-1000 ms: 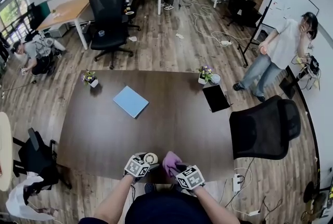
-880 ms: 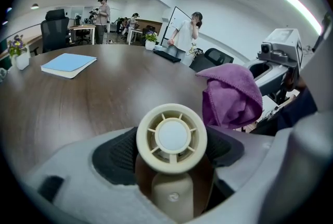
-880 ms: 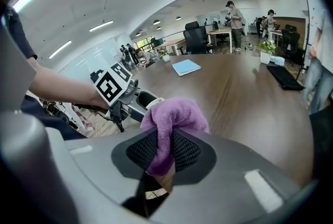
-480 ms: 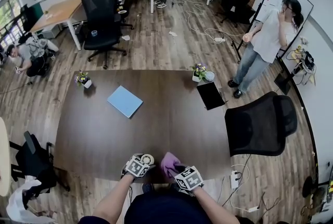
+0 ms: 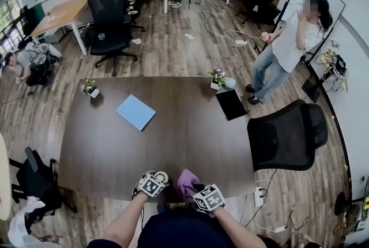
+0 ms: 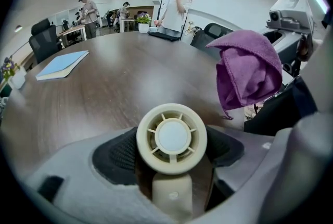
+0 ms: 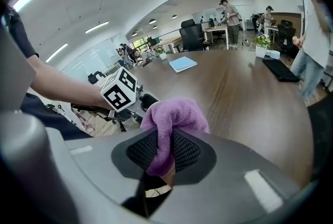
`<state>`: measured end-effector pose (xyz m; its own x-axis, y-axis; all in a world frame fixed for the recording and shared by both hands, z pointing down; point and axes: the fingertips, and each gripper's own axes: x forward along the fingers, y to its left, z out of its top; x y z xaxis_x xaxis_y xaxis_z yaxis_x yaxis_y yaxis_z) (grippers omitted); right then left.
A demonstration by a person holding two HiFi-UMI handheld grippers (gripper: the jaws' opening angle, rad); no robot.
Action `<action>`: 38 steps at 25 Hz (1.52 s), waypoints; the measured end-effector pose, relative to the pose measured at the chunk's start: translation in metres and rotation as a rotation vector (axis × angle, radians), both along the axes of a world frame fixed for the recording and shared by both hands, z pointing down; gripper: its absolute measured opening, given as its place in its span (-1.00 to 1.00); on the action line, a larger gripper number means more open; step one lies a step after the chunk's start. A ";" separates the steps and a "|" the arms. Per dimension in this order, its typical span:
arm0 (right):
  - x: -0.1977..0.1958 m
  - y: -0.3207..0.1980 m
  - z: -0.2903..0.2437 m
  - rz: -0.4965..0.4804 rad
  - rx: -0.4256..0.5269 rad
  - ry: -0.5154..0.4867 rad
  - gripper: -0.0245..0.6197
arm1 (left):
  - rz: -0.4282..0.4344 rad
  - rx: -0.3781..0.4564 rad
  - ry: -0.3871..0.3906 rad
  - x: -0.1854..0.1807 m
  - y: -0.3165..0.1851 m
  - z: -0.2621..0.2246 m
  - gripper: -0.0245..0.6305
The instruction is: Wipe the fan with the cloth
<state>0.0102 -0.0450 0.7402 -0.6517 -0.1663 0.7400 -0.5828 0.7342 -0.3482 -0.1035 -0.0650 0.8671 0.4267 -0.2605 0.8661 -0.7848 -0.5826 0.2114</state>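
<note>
A small cream hand fan (image 6: 171,137) sits with its round head between the pads of my left gripper (image 6: 171,149), which is shut on it, grille facing the camera. In the head view the fan (image 5: 163,176) and left gripper (image 5: 158,179) are at the near edge of the dark wooden table (image 5: 173,143). My right gripper (image 7: 164,151) is shut on a purple cloth (image 7: 173,117), which bunches up above the jaws. The cloth (image 5: 188,180) and right gripper (image 5: 196,187) are just right of the fan, apart from it. The left gripper view shows the cloth (image 6: 250,69) hanging at the right.
On the table lie a blue notebook (image 5: 136,112) and a black flat device (image 5: 231,104), with small potted plants (image 5: 88,88) at the far corners. A black office chair (image 5: 288,136) stands at the right side. A person (image 5: 288,45) stands beyond it.
My left gripper with the fan has sunk slightly toward the table edge. The right gripper and cloth have kept still. The standing person at the right has stepped nearer the table.
</note>
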 end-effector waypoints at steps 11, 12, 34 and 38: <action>0.005 0.003 0.003 0.017 -0.011 0.004 -0.69 | 0.142 0.061 -0.083 0.008 0.002 0.003 0.23; 0.006 0.003 0.003 0.018 -0.009 0.005 -0.69 | 0.160 0.069 -0.093 0.009 0.001 0.004 0.23; 0.009 0.005 0.011 0.028 -0.023 0.014 -0.69 | 0.125 0.111 -0.001 0.013 -0.005 -0.013 0.44; 0.006 0.005 0.011 0.023 -0.016 0.017 -0.69 | -0.007 0.173 0.066 0.002 -0.016 -0.042 0.44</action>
